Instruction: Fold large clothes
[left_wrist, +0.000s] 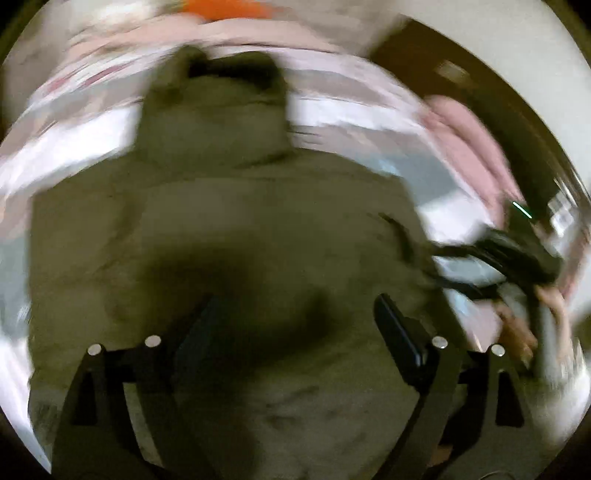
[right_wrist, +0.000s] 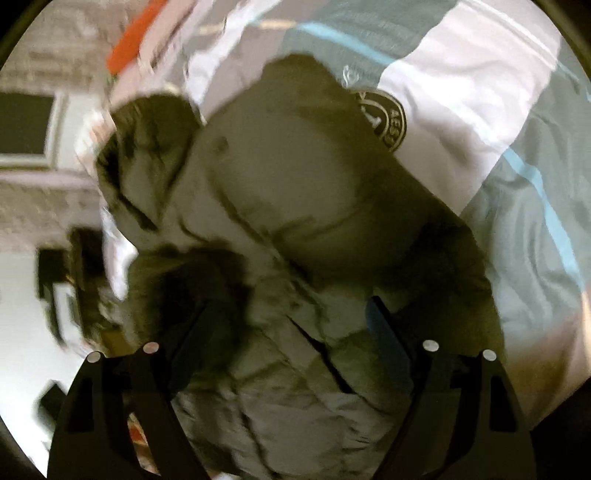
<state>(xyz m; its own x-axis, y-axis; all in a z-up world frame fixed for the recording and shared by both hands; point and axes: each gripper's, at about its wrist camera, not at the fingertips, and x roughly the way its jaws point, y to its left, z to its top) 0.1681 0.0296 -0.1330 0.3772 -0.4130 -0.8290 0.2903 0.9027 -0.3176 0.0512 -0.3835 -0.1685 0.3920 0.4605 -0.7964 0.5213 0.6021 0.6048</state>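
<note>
Your olive-green padded jacket (left_wrist: 229, 229) lies spread on the striped bedsheet (left_wrist: 351, 118). In the left wrist view its long axis runs straight away from you, the narrower dark-edged end farthest off. In the right wrist view it slants from lower centre up to the left. It looks puffy, quilted and creased, with blur softening the detail. Your left gripper (left_wrist: 291, 325) hangs released above the fabric. Your right gripper (right_wrist: 291, 328) is spread wide over the folds, gripping nothing visible.
</note>
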